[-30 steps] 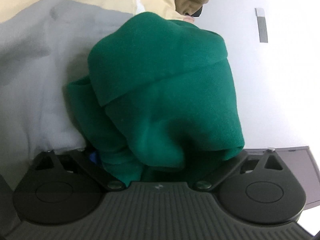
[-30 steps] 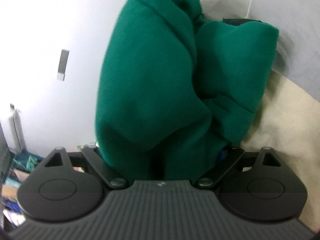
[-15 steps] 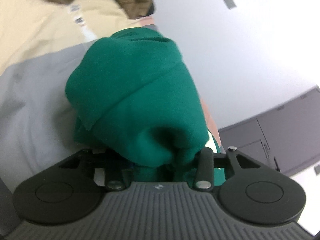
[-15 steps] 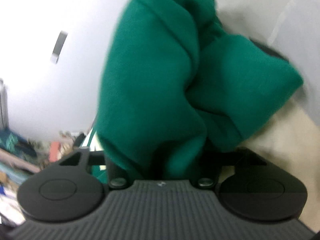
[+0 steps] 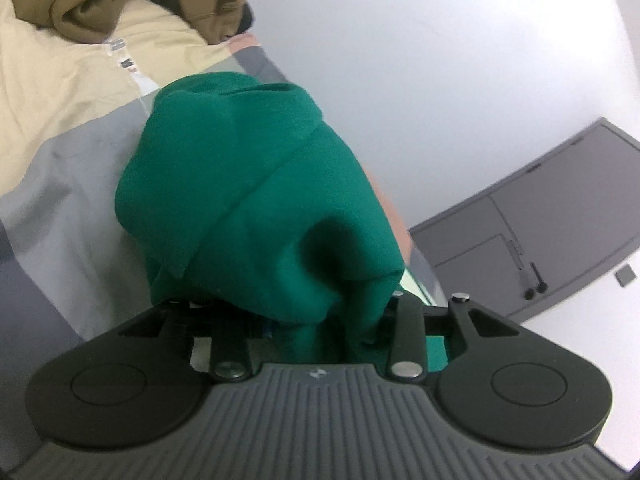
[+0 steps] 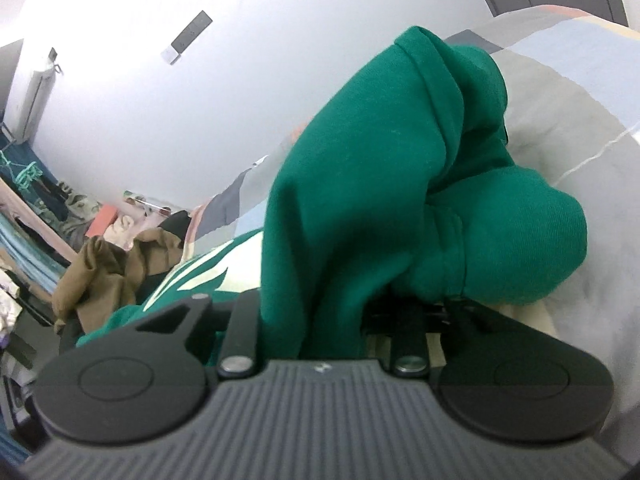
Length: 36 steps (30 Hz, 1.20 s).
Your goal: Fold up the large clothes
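Observation:
A green sweatshirt [image 5: 256, 200] hangs bunched over my left gripper [image 5: 316, 320], which is shut on its fabric; the fingertips are hidden under the cloth. In the right wrist view the same green sweatshirt [image 6: 368, 184] drapes over my right gripper [image 6: 320, 328], also shut on it, fingertips hidden. More of the sweatshirt, with a pale printed pattern [image 6: 200, 276], lies lower left on the bed.
A grey and cream patchwork bedcover [image 5: 60, 184] lies beneath. A brown garment [image 5: 132, 0] lies at the far end and shows in the right wrist view [image 6: 104, 276]. A white wall [image 5: 460, 80], a grey cabinet [image 5: 540, 220] and cluttered shelves [image 6: 36, 208] surround the bed.
Both grippers have closed on the green sweatshirt and lifted and tilted; the views swung, bringing the cabinet and the room's clutter into sight.

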Each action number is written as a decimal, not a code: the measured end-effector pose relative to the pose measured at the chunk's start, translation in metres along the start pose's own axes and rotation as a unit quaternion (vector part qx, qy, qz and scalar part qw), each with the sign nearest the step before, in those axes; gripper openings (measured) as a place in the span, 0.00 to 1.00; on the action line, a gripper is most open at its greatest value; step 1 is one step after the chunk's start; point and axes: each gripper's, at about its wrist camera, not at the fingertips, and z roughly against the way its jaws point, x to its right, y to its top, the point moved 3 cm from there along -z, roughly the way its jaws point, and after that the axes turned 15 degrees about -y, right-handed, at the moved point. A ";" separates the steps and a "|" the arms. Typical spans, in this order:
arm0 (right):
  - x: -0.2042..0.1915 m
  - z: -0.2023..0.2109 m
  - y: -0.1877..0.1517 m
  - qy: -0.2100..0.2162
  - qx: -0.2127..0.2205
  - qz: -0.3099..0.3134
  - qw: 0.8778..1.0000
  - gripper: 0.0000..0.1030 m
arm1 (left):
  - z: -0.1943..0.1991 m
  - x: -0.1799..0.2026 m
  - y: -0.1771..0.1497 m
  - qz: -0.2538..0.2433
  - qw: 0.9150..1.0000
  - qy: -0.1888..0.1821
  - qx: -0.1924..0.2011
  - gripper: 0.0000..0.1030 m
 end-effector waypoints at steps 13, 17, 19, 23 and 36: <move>0.047 0.093 0.060 0.013 0.083 -0.003 0.996 0.29 | -0.027 0.123 -0.048 -0.063 0.992 -0.101 -0.033 0.41; 0.067 0.111 0.100 -0.002 0.116 -0.009 0.993 0.29 | -0.076 0.167 -0.054 -0.075 0.988 -0.125 -0.045 0.41; 0.077 0.112 0.119 -0.011 0.129 -0.017 0.991 0.29 | -0.107 0.185 -0.055 -0.084 0.986 -0.130 -0.053 0.41; 0.107 0.101 0.155 -0.027 0.155 -0.044 0.987 0.29 | -0.171 0.213 -0.065 -0.096 0.984 -0.136 -0.070 0.41; 0.223 0.013 0.138 -0.080 0.155 -0.089 0.981 0.29 | -0.303 0.136 -0.128 -0.102 0.980 -0.104 -0.134 0.41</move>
